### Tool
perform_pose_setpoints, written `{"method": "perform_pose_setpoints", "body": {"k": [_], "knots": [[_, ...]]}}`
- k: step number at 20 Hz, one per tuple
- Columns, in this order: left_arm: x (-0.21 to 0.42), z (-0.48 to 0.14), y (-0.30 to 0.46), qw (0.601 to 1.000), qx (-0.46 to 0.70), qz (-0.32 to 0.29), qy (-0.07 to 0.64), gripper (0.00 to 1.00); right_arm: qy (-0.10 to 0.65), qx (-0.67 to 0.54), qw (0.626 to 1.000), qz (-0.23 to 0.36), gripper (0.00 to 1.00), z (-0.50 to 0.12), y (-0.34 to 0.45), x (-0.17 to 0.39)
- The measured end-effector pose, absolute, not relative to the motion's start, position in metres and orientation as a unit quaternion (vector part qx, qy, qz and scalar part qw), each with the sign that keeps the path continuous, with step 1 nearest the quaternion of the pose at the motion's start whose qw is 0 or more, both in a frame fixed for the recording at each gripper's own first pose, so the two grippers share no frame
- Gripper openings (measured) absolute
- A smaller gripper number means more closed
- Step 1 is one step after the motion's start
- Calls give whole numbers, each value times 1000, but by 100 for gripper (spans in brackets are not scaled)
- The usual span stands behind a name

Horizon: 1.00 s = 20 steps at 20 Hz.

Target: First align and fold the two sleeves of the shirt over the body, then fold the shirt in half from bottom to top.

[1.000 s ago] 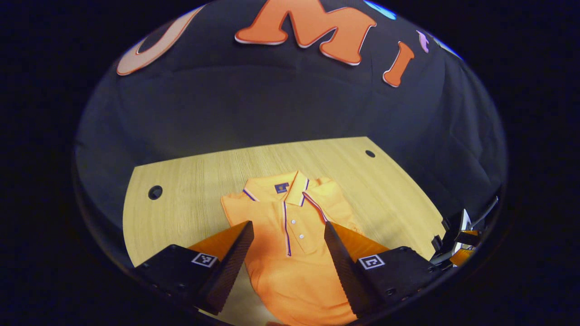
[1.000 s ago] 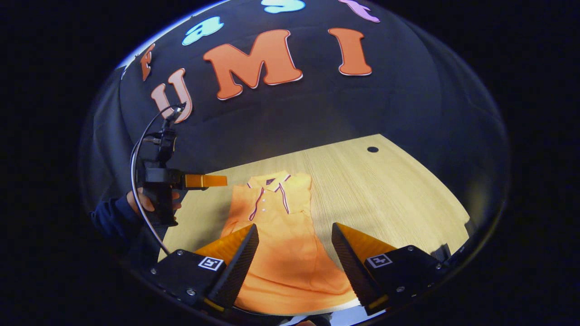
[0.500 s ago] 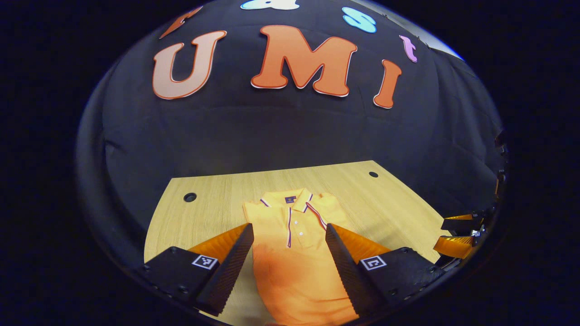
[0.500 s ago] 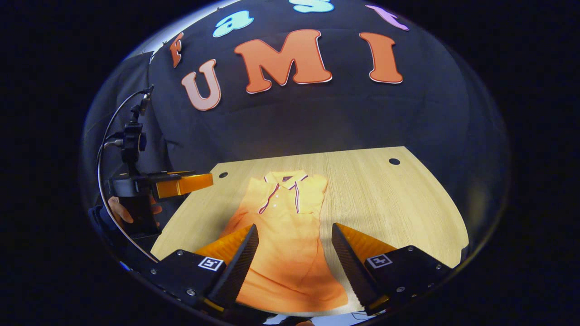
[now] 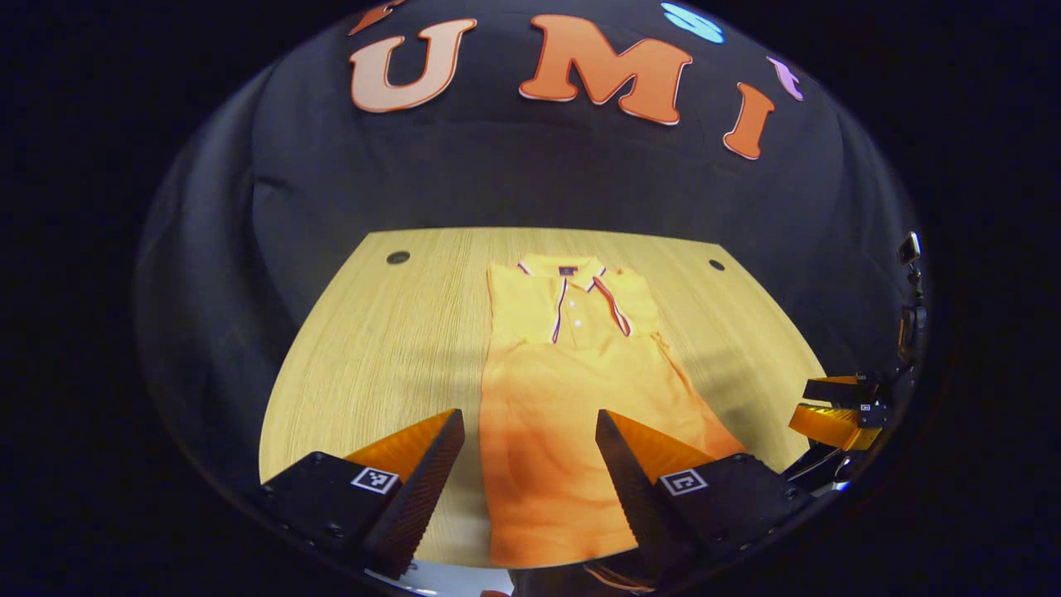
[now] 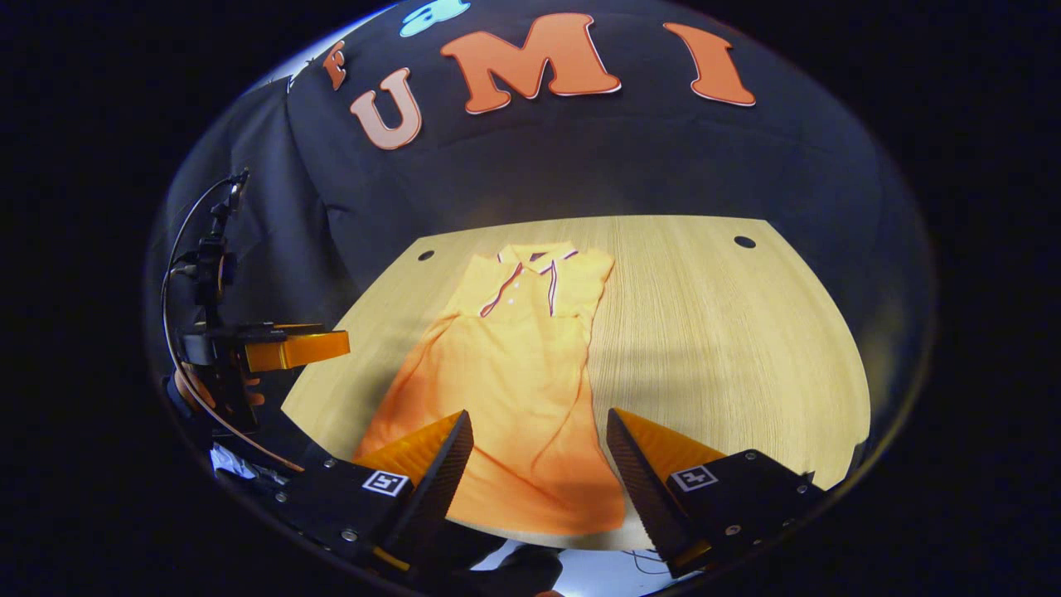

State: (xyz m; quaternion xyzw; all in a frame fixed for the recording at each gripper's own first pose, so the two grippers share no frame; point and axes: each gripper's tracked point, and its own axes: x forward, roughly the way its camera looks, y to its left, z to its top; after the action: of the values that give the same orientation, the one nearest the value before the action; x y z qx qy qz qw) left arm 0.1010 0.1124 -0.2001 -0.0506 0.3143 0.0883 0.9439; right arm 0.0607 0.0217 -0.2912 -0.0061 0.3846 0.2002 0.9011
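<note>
An orange polo shirt lies flat on the wooden table, collar at the far end, hem toward me, both sleeves folded in over the body. The right gripper view has the same shirt running from the far collar down to the near edge. My left gripper hangs open above the hem end with nothing between its fingers. My right gripper is open too, above the lower part of the shirt. At the right edge of the left gripper view the right gripper appears; the left gripper shows at the left of the right gripper view.
The table has bare wood on both sides of the shirt and small round holes near its far corners. A hand holds the left gripper, with a cable looping above it.
Both grippers have drawn back toward the near edge and risen, so the whole shirt down to the hem now shows. Both stayed open.
</note>
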Motion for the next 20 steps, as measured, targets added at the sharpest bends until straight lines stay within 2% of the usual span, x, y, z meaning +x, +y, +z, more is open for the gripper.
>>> {"method": "perform_pose_setpoints", "body": {"k": [2, 6, 20], "knots": [[86, -213, 118, 936, -46, 111, 331, 99, 400, -10, 894, 199, 99, -304, 13, 50], [54, -244, 103, 917, -79, 107, 376, 99, 427, -5, 882, 202, 99, -326, 3, 28], [20, -350, 96, 863, -48, 80, 496, 99, 509, -66, 844, 159, 98, -413, -28, 5]]}}
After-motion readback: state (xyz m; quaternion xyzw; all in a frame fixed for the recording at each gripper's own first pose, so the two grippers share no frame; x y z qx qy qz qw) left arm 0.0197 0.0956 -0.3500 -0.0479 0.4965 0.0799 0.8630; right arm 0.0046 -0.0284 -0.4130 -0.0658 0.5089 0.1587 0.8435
